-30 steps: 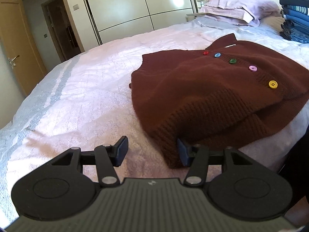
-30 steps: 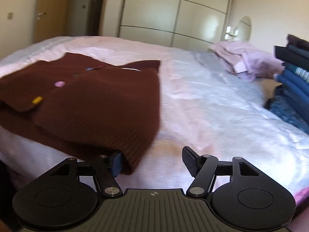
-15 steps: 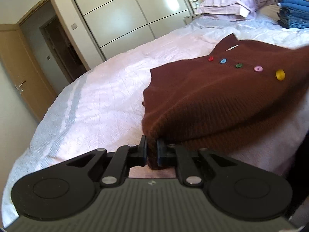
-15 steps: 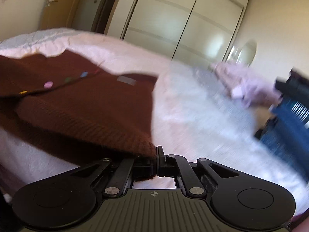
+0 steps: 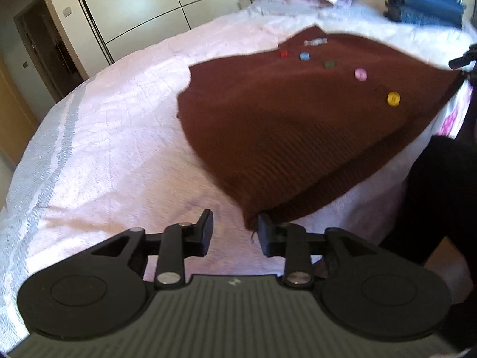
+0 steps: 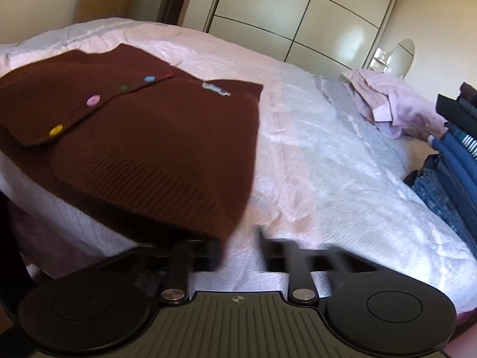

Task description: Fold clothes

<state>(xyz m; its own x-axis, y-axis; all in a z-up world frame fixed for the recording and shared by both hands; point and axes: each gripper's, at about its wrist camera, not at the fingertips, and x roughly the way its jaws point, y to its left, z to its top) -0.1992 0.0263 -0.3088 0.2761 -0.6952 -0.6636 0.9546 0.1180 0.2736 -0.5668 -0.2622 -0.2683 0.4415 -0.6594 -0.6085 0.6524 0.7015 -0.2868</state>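
Observation:
A dark brown knitted cardigan (image 5: 286, 119) with a row of coloured buttons lies flat on the pale pink bedspread (image 5: 104, 137), its hem at the bed's near edge. My left gripper (image 5: 234, 231) is open; its right finger touches the hem's left corner, nothing is pinched. In the right wrist view the same cardigan (image 6: 143, 149) fills the left half. My right gripper (image 6: 240, 250) is open and blurred, its left finger just under the hem's right corner.
A stack of folded blue and dark clothes (image 6: 456, 155) stands on the bed's right side, with crumpled lilac laundry (image 6: 393, 104) behind it. White wardrobe doors (image 5: 149, 6) and a doorway lie beyond the bed. A dark-clothed person's body (image 5: 438, 197) is at the bed's edge.
Half a second ago both grippers were shut on the cardigan's hem corners, lifting them. Now both have opened and the hem lies back down on the bed.

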